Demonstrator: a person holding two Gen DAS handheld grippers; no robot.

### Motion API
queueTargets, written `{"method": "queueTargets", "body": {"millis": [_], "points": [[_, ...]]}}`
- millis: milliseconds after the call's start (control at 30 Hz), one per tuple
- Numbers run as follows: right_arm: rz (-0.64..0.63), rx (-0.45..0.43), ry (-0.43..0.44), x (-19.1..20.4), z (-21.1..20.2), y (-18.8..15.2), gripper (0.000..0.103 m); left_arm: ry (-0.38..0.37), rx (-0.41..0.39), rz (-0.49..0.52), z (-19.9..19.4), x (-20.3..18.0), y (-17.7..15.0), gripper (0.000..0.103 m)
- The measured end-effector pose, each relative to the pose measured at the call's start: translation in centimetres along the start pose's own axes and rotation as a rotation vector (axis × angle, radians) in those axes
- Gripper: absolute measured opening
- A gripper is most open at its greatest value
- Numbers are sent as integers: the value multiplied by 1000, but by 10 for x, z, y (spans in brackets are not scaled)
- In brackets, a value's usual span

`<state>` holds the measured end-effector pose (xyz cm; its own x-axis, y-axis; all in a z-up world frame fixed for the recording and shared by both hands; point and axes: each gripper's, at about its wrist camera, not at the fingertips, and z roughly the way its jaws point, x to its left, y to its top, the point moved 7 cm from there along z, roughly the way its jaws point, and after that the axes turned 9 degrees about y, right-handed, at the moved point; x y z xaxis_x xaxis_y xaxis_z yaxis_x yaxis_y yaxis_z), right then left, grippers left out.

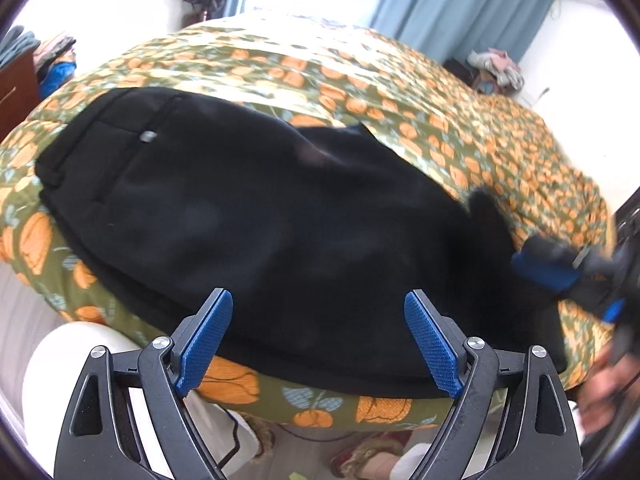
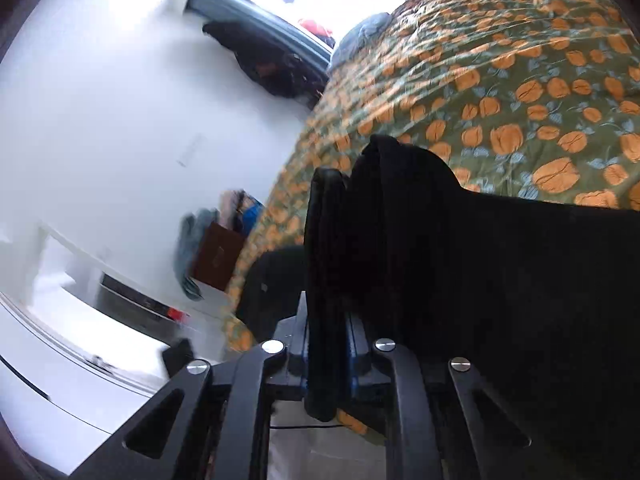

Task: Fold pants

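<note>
The black pants [image 1: 248, 216] lie flat across the near part of a bed under a green bedspread [image 1: 400, 92] printed with orange flowers, waistband and back pocket to the left, legs running right. The left gripper [image 1: 318, 340] hangs above their near edge, jaws spread wide with nothing between them. At the right the right gripper [image 2: 328, 320] has its jaws pinched on the bunched leg end of the pants, lifted off the bedspread. Blue curtains [image 1: 460, 4] hang far right.

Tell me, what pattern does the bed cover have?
The bed cover is olive green with orange flowers and pale blue leaves, clearest in the right wrist view.
</note>
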<state>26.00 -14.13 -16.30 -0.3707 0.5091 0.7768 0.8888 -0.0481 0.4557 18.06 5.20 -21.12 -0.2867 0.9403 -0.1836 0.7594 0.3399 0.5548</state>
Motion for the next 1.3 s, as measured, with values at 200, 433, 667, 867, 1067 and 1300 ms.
{"method": "queueTargets", "body": {"millis": [200,433,667,867,1067,1300], "points": [[-217,29,-252,5,-14,-57,76,-107,-42,151,-29,-30,0,89],[-264,-167,-426,-1,-114,-97,91,-145,21,356,8,-106,4,66],[-258,-185,-449,-7,-132,-132,91,-124,114,385,34,-127,-7,49],[-239,-199,-437,-11,-130,-129,91,-149,175,380,48,-133,-18,13],[-205,-233,-440,-16,-139,-130,91,-198,71,282,5,-119,3,3],[-157,-268,-442,-25,-151,-129,91,-77,55,261,6,-75,1,3]]}}
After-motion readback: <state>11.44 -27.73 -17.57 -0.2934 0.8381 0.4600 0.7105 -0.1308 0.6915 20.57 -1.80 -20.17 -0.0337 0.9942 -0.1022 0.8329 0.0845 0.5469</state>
